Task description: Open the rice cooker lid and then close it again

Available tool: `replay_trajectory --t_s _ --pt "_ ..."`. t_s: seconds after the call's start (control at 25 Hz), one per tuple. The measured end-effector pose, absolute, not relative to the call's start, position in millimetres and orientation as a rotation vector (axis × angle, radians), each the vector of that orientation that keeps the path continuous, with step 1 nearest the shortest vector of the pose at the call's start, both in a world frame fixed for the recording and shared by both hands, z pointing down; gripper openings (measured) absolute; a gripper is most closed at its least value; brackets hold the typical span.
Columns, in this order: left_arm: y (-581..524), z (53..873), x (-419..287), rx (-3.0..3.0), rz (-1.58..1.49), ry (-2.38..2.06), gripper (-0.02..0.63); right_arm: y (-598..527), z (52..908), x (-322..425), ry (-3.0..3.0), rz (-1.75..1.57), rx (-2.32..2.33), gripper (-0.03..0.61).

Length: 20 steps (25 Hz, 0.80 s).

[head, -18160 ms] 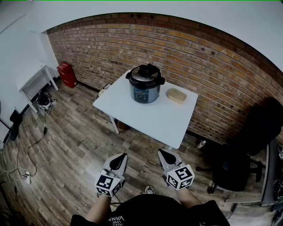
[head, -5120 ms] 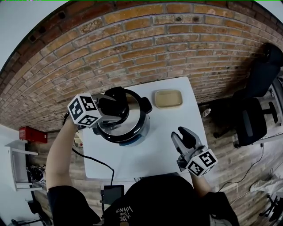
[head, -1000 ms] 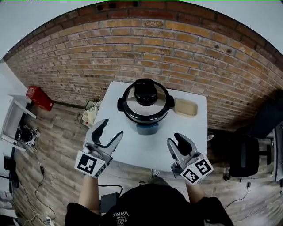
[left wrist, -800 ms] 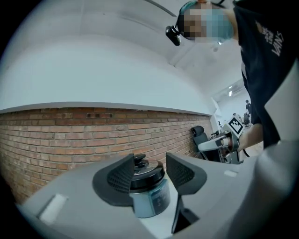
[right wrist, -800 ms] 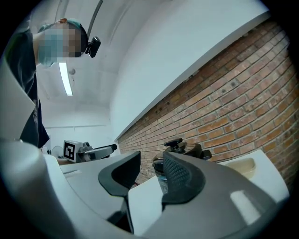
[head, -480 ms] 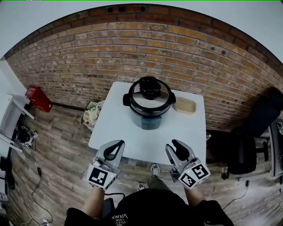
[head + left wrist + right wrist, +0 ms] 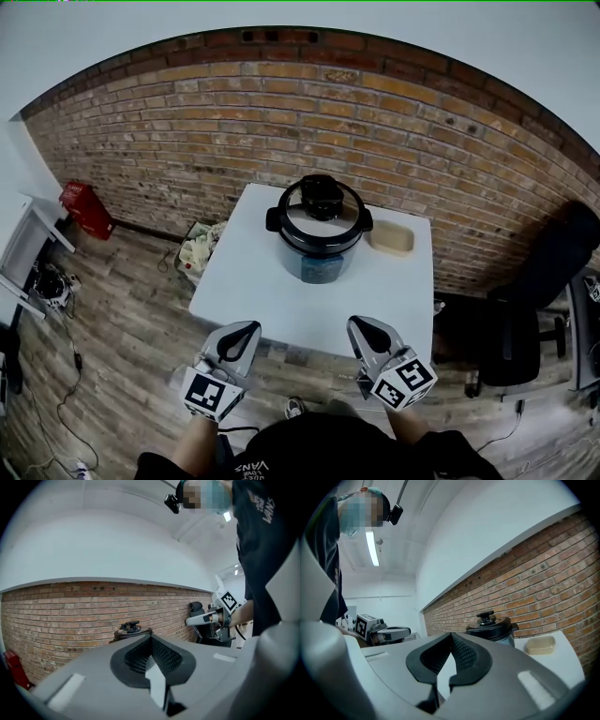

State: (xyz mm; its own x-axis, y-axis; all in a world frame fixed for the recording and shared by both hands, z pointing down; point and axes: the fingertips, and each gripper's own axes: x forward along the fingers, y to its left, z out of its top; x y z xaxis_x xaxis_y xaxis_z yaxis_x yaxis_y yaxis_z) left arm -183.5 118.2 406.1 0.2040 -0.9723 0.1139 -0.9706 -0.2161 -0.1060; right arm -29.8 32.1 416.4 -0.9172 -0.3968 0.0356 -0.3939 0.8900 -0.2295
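Both tongs are closed and empty. Left tongs (image 7: 247,328): jaws fully together, nothing between them. Right tongs (image 7: 362,324): jaws have just closed, tips meet, nothing between them either. Both are held about level off the near edge of the white surface (image 7: 248,281), over the wood floor (image 7: 122,356), pointing toward the rice cooker (image 7: 319,246) and well apart from it. The cooker stands upright near the far edge of the surface, about mid-width, with its front panel facing the near edge. The lid (image 7: 319,220) is seated flat on the pot, black knob (image 7: 321,195) on top, 1 side handle at each side. A beige lidded container (image 7: 392,239) sits just beside the cooker toward the far right corner; I can't tell if they touch. A brick wall (image 7: 187,141) runs behind the far edge. A black office chair (image 7: 525,323) is off the right edge and a red object (image 7: 84,208) is on the floor at the wall, off the left edge.
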Motion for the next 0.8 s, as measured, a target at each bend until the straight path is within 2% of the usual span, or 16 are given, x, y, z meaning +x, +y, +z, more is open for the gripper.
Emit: replay_trajectory --t_s 0.8 --pt "115 410 -107 -2.318 -0.216 2.108 0.002 25 442 32 3.160 -0.353 -0.519 0.005"
